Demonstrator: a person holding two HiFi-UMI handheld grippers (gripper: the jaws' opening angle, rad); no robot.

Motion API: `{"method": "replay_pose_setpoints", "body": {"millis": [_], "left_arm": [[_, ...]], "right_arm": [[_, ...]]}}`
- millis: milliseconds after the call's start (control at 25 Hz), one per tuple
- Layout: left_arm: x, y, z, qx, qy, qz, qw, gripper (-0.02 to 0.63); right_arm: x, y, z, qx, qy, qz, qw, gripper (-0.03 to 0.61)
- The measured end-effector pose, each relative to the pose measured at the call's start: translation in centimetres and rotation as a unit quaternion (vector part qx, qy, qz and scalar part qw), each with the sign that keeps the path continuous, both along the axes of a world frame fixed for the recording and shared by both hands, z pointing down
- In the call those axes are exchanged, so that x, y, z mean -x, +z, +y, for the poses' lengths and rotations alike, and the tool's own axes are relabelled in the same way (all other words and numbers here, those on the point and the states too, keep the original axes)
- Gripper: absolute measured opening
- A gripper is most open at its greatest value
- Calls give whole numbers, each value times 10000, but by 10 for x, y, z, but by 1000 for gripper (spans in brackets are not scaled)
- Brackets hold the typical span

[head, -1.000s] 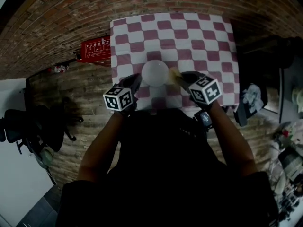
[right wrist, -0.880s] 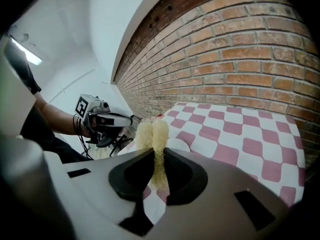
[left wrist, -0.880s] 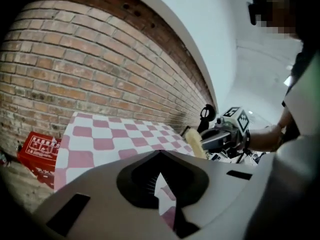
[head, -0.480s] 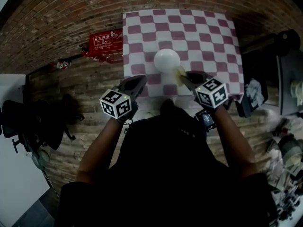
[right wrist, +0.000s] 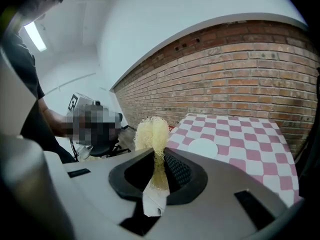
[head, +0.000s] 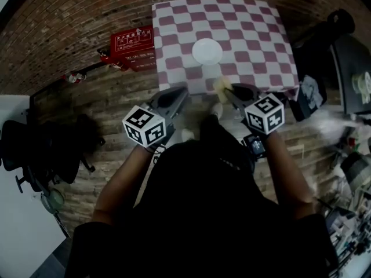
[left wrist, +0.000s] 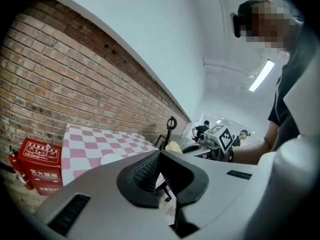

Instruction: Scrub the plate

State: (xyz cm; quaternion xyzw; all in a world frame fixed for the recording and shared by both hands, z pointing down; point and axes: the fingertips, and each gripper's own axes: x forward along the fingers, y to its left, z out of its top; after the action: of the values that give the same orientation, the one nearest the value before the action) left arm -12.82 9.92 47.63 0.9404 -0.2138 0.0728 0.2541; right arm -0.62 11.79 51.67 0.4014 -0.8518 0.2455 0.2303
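Plate (head: 207,51) is lying on the checkered desk (head: 261,33), well ahead of both jaws | your left gripper (head: 183,90) is holding its jaws closed, empty | your right gripper (head: 231,89) is clamping the yellow scrubber (right wrist: 152,131).

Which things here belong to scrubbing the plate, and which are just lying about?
Job: plate, on checked table; scrubber, clamped in right tongs; left tongs, shut, empty.
Lying about: red box; extinguisher; chair.
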Motion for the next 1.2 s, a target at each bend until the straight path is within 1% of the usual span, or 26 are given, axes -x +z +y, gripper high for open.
{"method": "replay_pose_setpoints", "body": {"millis": [120, 200, 360, 560, 840, 960, 1080, 1200], "left_arm": [[-5, -11, 19, -192, 55, -5, 9998, 6], [-9, -13, 29, -236, 33, 8, 9997, 6], [-22, -14, 50, -241, -67, 37, 9997, 6], [-55, -13, 84, -239, -261, 15, 9994, 6], [-101, 2, 160, -273, -452, -113, 9985, 6], [-118, 0, 173, -197, -528, -66, 9984, 6], [-125, -8, 176, -156, -591, -65, 9981, 6], [-134, -2, 203, -243, -595, -100, 9979, 6]], "right_arm": [[-2, -8, 25, -105, 59, 16, 9999, 54], [-5, -12, 40, -164, 69, 17, 9998, 54], [-18, -15, 67, -206, 22, -5, 9998, 54], [-38, -12, 106, -168, -154, -56, 9997, 52], [-57, -2, 172, -166, -432, -131, 9988, 51], [-70, -6, 184, -109, -524, -115, 9985, 51], [-76, -16, 187, -79, -626, -113, 9979, 51], [-84, -6, 215, -131, -645, -138, 9977, 51]]}}
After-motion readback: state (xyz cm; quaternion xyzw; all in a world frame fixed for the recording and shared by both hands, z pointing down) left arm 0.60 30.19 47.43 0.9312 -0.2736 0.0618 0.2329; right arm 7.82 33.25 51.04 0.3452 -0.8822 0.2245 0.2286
